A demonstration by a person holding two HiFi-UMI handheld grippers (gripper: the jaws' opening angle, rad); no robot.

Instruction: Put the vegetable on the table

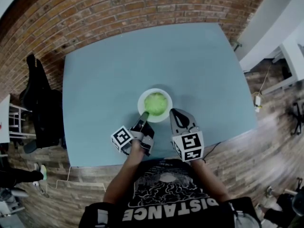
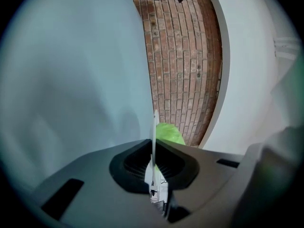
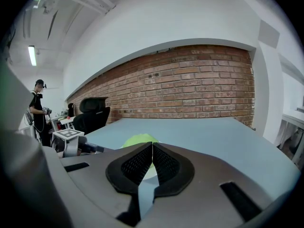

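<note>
A green leafy vegetable (image 1: 155, 103) lies on a round white plate (image 1: 140, 101) near the front of the blue-grey table (image 1: 142, 51). My left gripper (image 1: 144, 116) reaches the plate's near-left rim. In the left gripper view, that gripper (image 2: 154, 145) is shut on the thin white rim (image 2: 154, 125), seen edge-on, with the vegetable (image 2: 169, 133) just beyond. My right gripper (image 1: 176, 114) rests beside the plate's near-right side, shut and holding nothing. From the right gripper view, its closed tips (image 3: 152, 148) point at the vegetable (image 3: 137, 139).
A black office chair (image 1: 39, 103) stands left of the table, also seen in the right gripper view (image 3: 92, 112). A person (image 3: 38, 109) stands far off at the left. A brick wall (image 1: 142, 4) runs behind the table. White furniture (image 1: 287, 46) stands at the right.
</note>
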